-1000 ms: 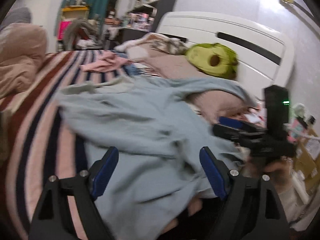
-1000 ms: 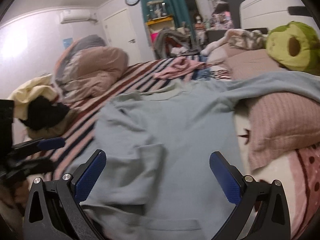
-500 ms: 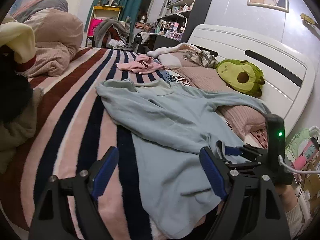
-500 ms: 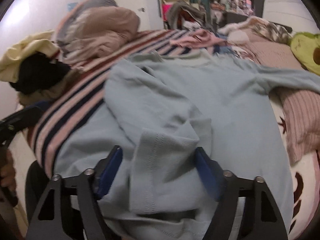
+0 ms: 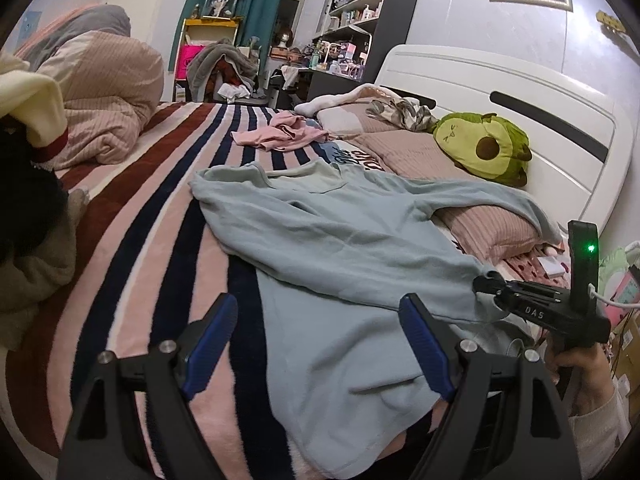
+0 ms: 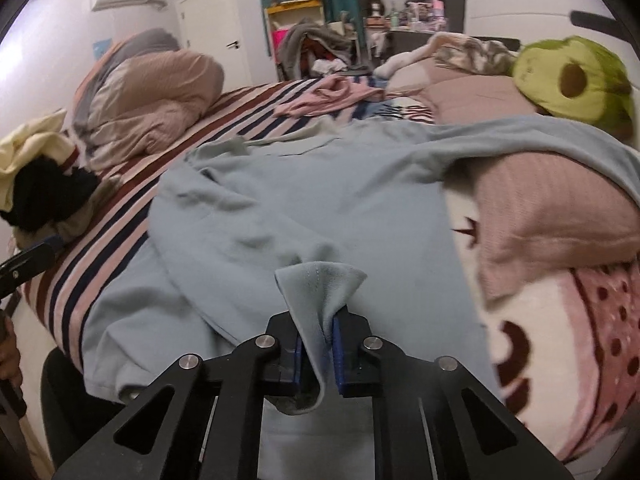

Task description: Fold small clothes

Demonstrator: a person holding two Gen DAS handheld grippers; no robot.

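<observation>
A light blue long-sleeved shirt (image 5: 340, 240) lies spread on the striped blanket (image 5: 132, 240), one sleeve draped over a pink pillow. In the right wrist view my right gripper (image 6: 318, 320) has its jaws closing tight on the folded-in sleeve cuff (image 6: 320, 280), the blue pads pressing the cloth between them. The left wrist view shows the same right gripper (image 5: 486, 286) pinching the shirt at its right edge, with a hand (image 5: 576, 364) on the grip. My left gripper (image 5: 316, 312) hangs open over the shirt's lower left part, with nothing between its fingers.
A pink garment (image 5: 280, 134) lies further up the bed. An avocado plush (image 5: 484, 148) and a pink pillow (image 5: 492, 228) sit by the white headboard (image 5: 500, 92). A rolled duvet (image 5: 108, 96) and a clothes pile (image 5: 28, 200) are on the left.
The right gripper went from wide open around the folded sleeve cuff to closed on it. The left gripper stayed open and shifted only slightly.
</observation>
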